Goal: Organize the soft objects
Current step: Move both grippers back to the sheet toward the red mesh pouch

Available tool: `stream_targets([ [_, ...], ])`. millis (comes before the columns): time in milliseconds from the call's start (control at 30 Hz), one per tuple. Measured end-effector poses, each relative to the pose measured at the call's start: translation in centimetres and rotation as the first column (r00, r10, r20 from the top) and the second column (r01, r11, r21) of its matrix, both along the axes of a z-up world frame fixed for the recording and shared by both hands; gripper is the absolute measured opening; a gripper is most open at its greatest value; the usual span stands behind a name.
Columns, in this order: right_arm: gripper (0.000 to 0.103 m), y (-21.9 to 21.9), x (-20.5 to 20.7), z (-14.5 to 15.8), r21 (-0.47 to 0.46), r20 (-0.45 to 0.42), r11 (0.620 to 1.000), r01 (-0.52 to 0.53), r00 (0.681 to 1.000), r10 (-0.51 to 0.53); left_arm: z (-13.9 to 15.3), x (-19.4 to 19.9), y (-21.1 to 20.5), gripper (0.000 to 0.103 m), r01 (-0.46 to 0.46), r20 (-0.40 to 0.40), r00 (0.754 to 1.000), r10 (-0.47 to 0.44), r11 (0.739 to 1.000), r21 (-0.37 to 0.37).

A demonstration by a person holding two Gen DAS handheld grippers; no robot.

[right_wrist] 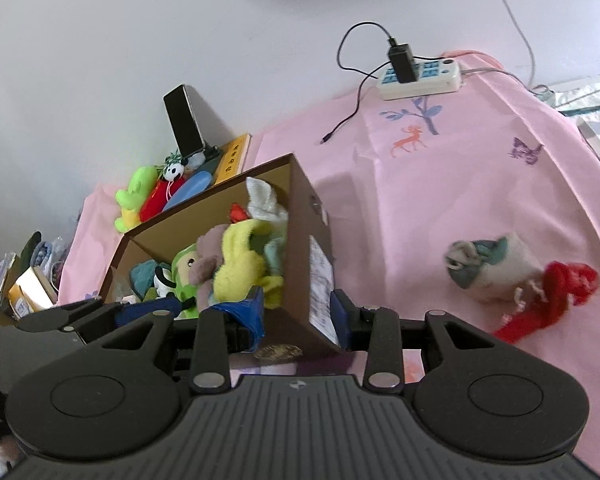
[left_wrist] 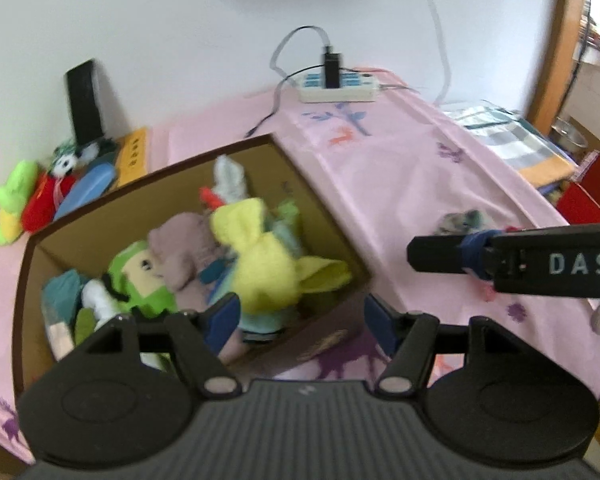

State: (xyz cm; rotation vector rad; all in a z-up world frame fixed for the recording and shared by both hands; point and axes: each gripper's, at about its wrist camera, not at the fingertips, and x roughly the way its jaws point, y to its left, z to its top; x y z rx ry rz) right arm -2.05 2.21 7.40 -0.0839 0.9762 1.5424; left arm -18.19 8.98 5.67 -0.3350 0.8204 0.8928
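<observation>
An open cardboard box (left_wrist: 324,204) (right_wrist: 300,216) stands on the pink sheet and holds several plush toys: a yellow one (left_wrist: 264,256) (right_wrist: 240,264), a mauve one (left_wrist: 184,248) and a green one (left_wrist: 144,280). My left gripper (left_wrist: 300,320) is open and empty, hovering over the box's near corner. My right gripper (right_wrist: 298,316) is open and empty, straddling the box's right wall. A cream and teal plush with a red scarf (right_wrist: 512,276) lies on the sheet to the right of the box. It also shows in the left wrist view (left_wrist: 460,220), partly hidden behind the right gripper.
More plush toys (left_wrist: 24,200) (right_wrist: 148,196) lie behind the box against the wall, beside a black phone (left_wrist: 85,100) and a yellow book (right_wrist: 232,156). A power strip (left_wrist: 338,86) (right_wrist: 420,74) with cables sits at the back. Folded cloth (left_wrist: 512,136) lies at the far right.
</observation>
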Motion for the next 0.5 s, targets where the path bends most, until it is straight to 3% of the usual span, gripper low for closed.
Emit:
stream_targets([
  [133,0.020,-1.9,1.6,-0.6,0.008,0.005,0.999,0.032,0.999,-0.032,0.4,2.1,-1.8,0.067,0.104,0.010,0.994,-0.104,0.995,0.002],
  [300,0.020,-4.0,4.6,-1.9,-0.018,-0.028,0.994,0.105,0.994,-0.105,-0.2,5.4,-4.0,0.067,0.241,0.022,0.970,-0.241,0.970,-0.018],
  [500,0.020,-6.4,8.7,-4.3,-0.073,-0.080,0.971,0.227,0.969,-0.232,-2.2,9.1,-5.6,0.067,0.327,0.011,0.945,-0.326,0.944,-0.044],
])
